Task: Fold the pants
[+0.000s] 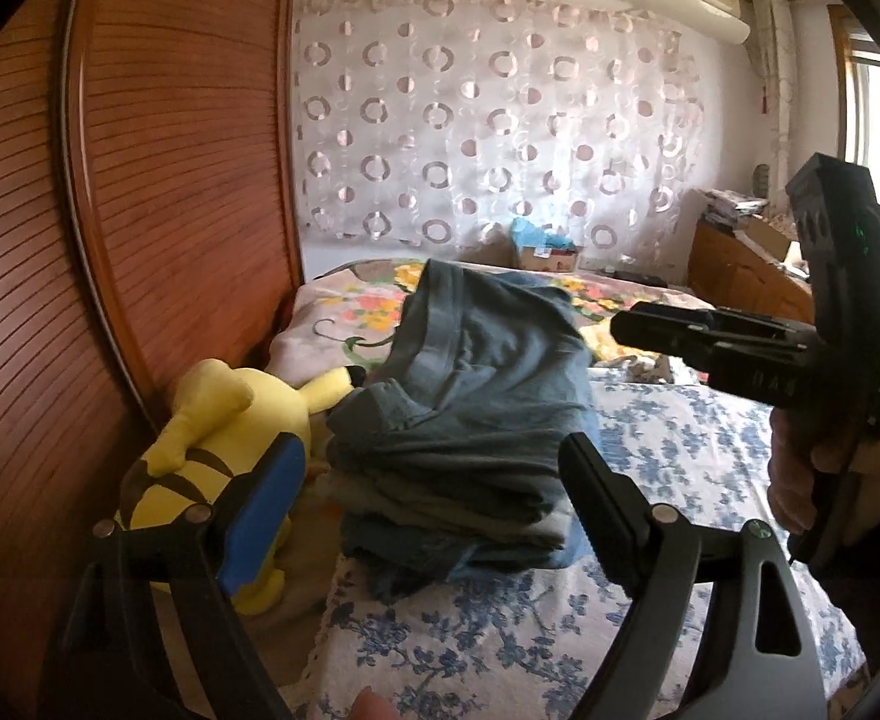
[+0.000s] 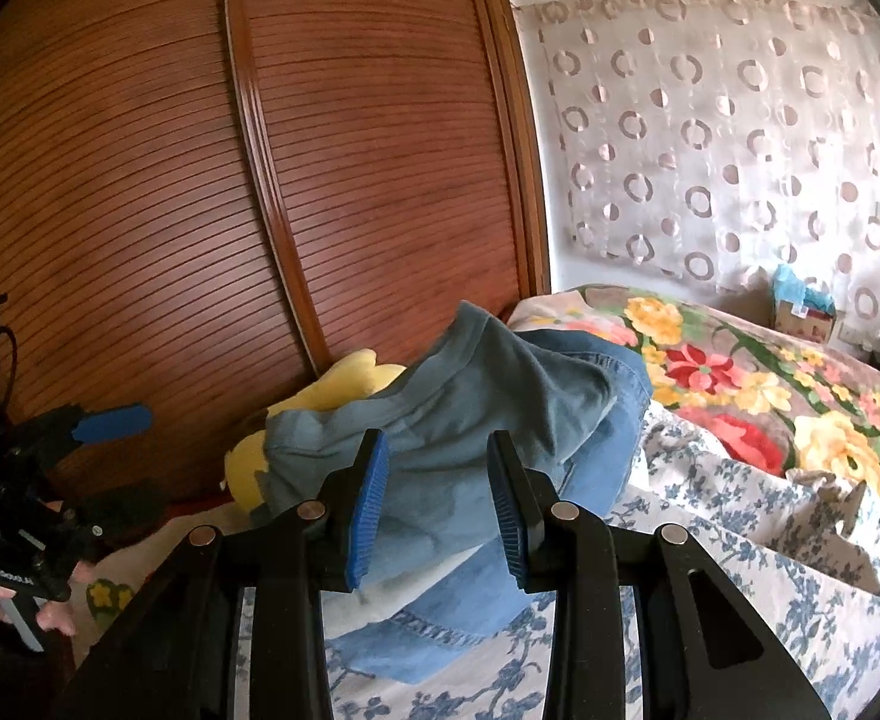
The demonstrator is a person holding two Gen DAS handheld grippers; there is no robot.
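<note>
**Trainee:** So, why are both your grippers hanging in the air with nothing in them?

**Coach:** Look at the pants (image 1: pixel 470 420). You have them folded into a thick blue-grey bundle resting on top of a small stack of other folded clothes (image 1: pixel 440 522), on the blue-flowered sheet (image 1: pixel 680 468) near the left side of the bed. To my eye the fold is done, so nothing needs gripping.

**Trainee:** And the left gripper (image 1: pixel 422 498)?

**Coach:** Your jaws there stand spread wide, one on each side of the stack in the wrist view, and no pad presses on the cloth. That spread lets you come away without dragging a layer loose.

**Trainee:** The right gripper (image 2: pixel 437 504) looks narrower.

**Coach:** Yes, its blue pads (image 2: pixel 368 504) sit partly apart with only air between them; the cloth you see lies beyond them. You hold it on the right, pointing in at the bundle.

**Trainee:** Why so far left on the bed?

**Coach:** Probably to keep the stack together beside the yellow plush toy (image 1: pixel 218 450) and the wooden wardrobe doors (image 1: pixel 170 168). Mind that the bundle's far edge sticks up a little; it could slump.
</note>
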